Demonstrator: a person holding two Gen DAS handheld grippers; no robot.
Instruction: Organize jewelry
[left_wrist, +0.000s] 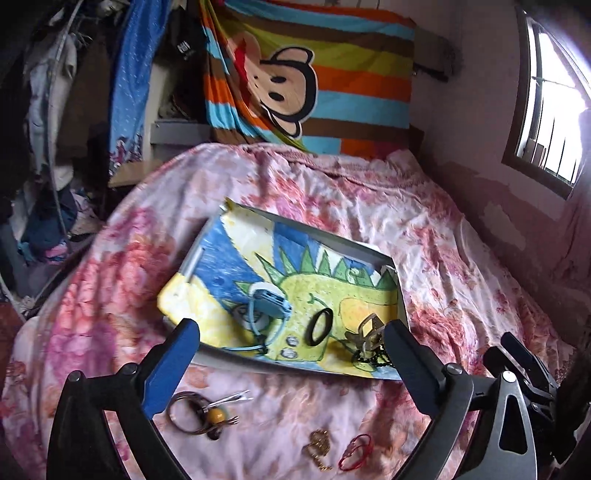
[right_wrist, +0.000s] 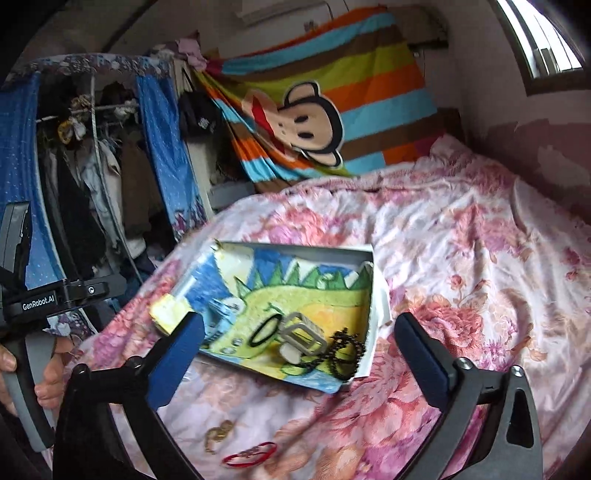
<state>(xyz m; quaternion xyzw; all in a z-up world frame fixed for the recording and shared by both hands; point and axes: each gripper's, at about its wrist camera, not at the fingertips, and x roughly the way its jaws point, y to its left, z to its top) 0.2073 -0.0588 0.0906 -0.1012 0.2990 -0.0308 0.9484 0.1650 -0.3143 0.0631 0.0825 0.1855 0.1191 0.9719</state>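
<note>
Two grippers: both stand above the near edge of the tray, nothing between the fingers of either.
Left gripper (left_wrist: 291, 362): blue-padded jaws spread wide, empty, hovering over the tray's near edge.
Right gripper (right_wrist: 299, 358): jaws spread just as wide, empty, framing the tray's near right corner.
Person's hand (right_wrist: 44, 373): wrapped round the grey handle of the left gripper, seen left of the tray in the right wrist view.
Tray (left_wrist: 325, 236): shallow grey tray lined with a crayon drawing of a green spiky creature, lying on the floral bedspread (left_wrist: 424, 229).
Blue watch (left_wrist: 267, 306): inside the tray, at its near left part, strap curling out.
Black ring (left_wrist: 320, 326): inside the tray, just right of the watch, tilted on edge.
Metal-link bracelet (right_wrist: 303, 338): inside the tray, right of the black ring.
Black bead necklace (right_wrist: 343, 354): inside the tray at its near right corner, touching the bracelet.
Small clear studs (left_wrist: 290, 347): inside the tray near its front edge; too small to tell more.
Bangles with yellow bead and hair clips (left_wrist: 207, 415): outside the tray, on the bedspread in front of its near left corner.
Gold chain (left_wrist: 317, 445): outside the tray, on the bedspread in front of it.
Red cord bracelet (left_wrist: 356, 452): outside the tray, just right of the gold chain.
Striped monkey blanket (left_wrist: 332, 85): hanging well behind the tray.
</note>
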